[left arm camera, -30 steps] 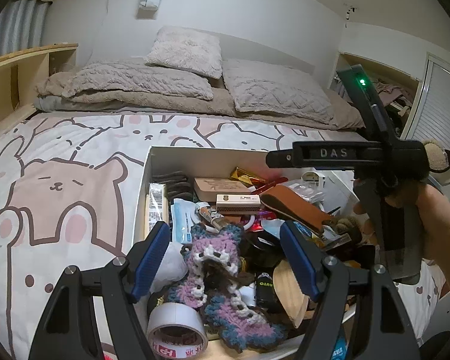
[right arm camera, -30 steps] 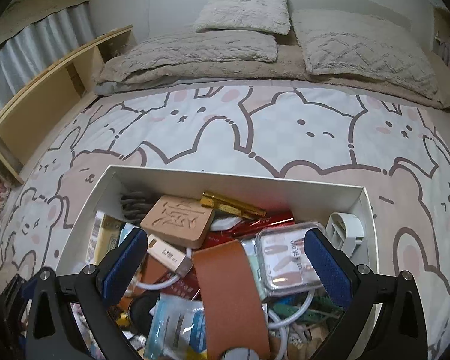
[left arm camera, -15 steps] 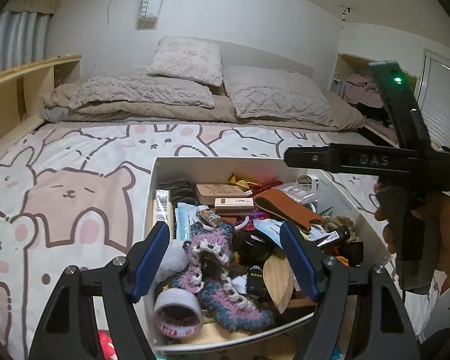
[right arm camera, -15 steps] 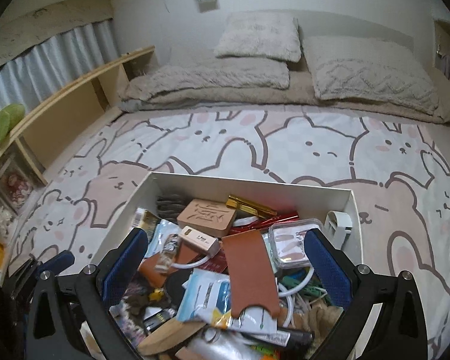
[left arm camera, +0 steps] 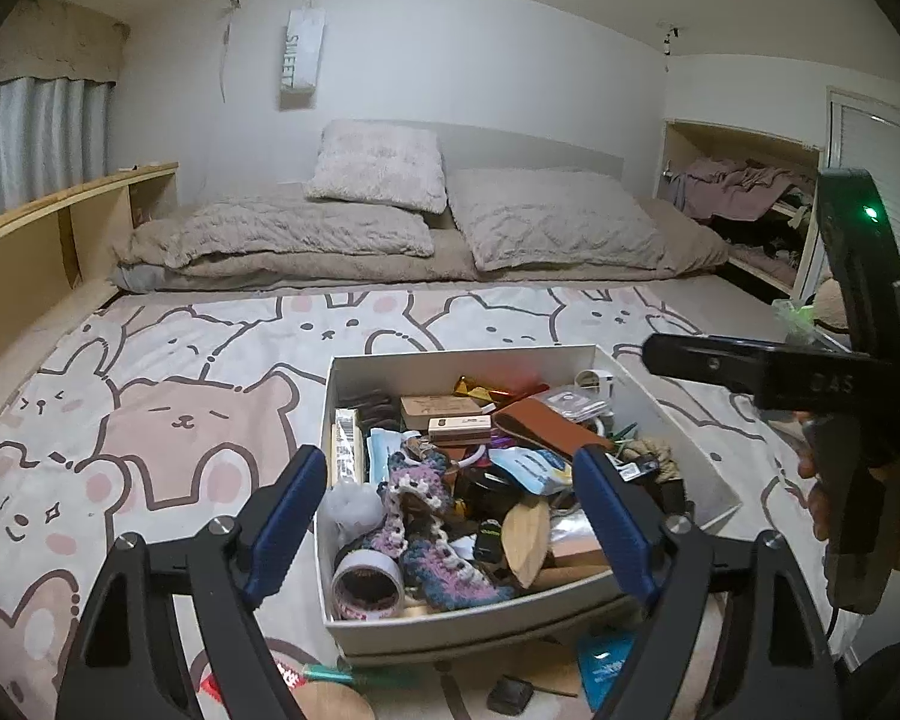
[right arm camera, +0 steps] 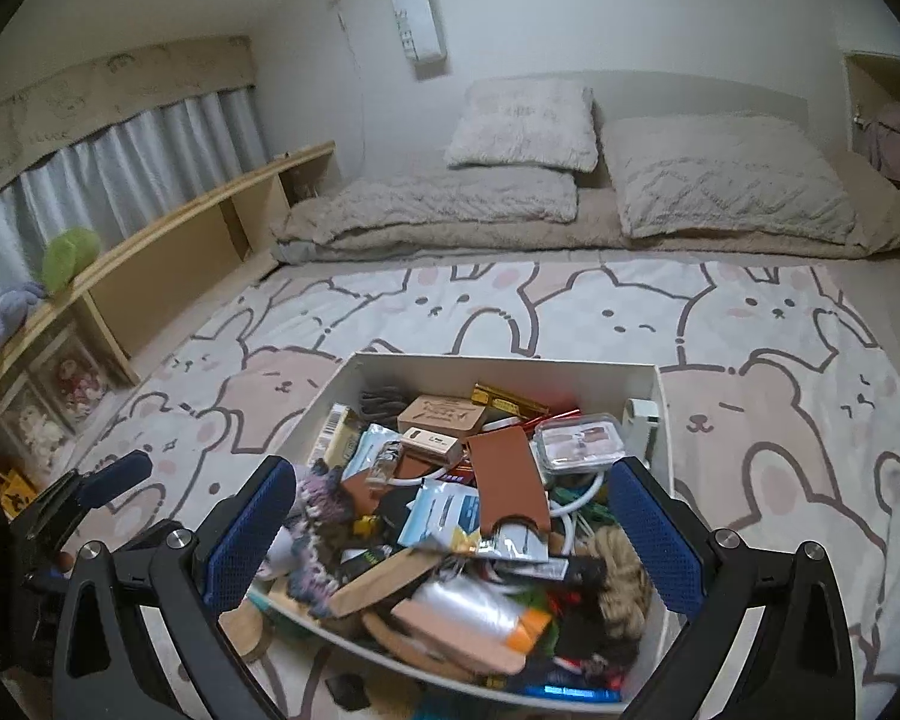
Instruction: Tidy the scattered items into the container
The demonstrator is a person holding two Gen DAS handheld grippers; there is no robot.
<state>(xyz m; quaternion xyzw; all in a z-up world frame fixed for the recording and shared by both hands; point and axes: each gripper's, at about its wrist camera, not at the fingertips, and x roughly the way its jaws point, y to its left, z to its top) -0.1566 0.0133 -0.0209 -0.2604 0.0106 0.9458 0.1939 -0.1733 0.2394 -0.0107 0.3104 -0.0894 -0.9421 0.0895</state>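
Observation:
A white box [left arm camera: 684,438] [right arm camera: 504,363] sits on the bunny-print bed cover, piled with items: a crocheted purple piece [left arm camera: 417,501], a tape roll [left arm camera: 367,585], a brown leather case [left arm camera: 546,423] [right arm camera: 507,471], a wooden block [right arm camera: 441,414]. My left gripper [left arm camera: 450,516] is open and empty, raised before the box's near side. My right gripper [right arm camera: 450,531] is open and empty, above the box's near end; its body shows in the left wrist view [left arm camera: 822,384]. A few small items lie outside the box at its near edge: a blue packet [left arm camera: 606,663], a black piece [left arm camera: 510,693].
Pillows [left arm camera: 378,171] and a folded duvet [left arm camera: 282,234] lie at the bed's head. A wooden shelf [left arm camera: 42,240] runs along the left; it holds plush toys [right arm camera: 66,258]. An alcove with clothes [left arm camera: 744,180] is at the right.
Both grippers have pulled back and up from the box, so it looks smaller and more of the room shows. Both stay open and empty.

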